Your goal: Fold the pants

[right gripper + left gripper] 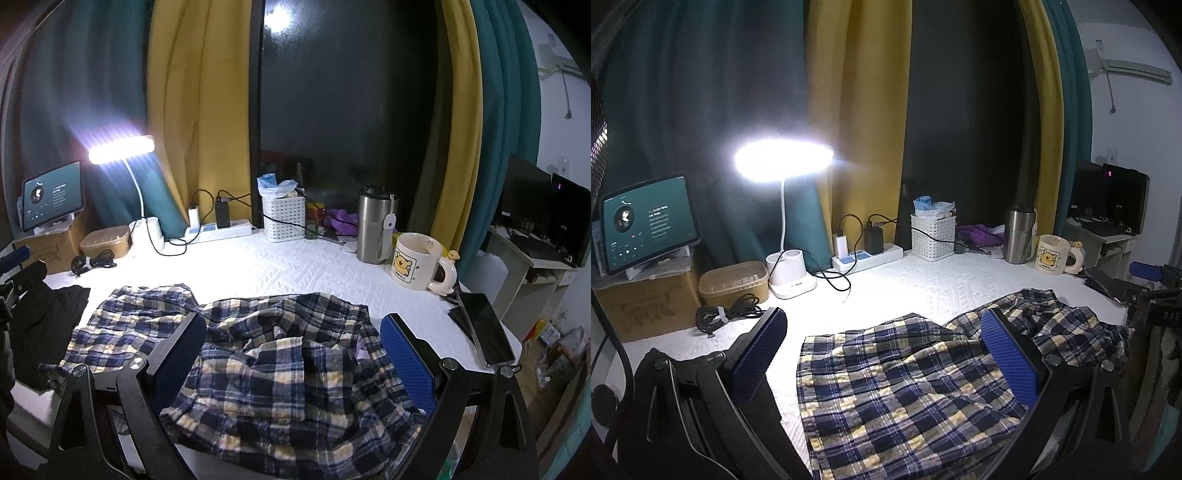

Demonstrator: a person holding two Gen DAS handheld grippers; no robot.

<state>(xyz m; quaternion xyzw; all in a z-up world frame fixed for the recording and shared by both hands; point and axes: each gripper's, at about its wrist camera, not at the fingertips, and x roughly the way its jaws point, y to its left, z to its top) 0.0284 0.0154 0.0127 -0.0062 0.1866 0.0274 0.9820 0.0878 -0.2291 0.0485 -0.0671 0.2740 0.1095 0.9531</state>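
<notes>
Pants: the plaid pants (pixel 273 354) lie crumpled on the white table cover (pixel 295 266), one end flatter toward your left, the other end bunched in a heap toward your right.
Left gripper: your left gripper (pixel 886 354) hangs over the flatter end with its fingers spread wide and nothing between them; the blue pads (pixel 1010 354) look clear of the cloth, though the right one sits close above it.
Right gripper: your right gripper (pixel 295 358) is also wide apart and empty, poised above the rumpled heap.
Step in hand: by the look of it you are at the very start, lining up for a first grasp; no fold is made yet.
Next move: you will likely need to pinch an edge at each end and pull the pants out flat before folding. Pick a single layer's edge, not a wad from the heap.
Hazards: the mug (pixel 419 262) and the phone (pixel 485 328) sit near the right end, and a black cable (pixel 727 315) lies near the left, so keep the spreading pull low and short.
Unclear: which end is the waistband, I cannot tell.
</notes>
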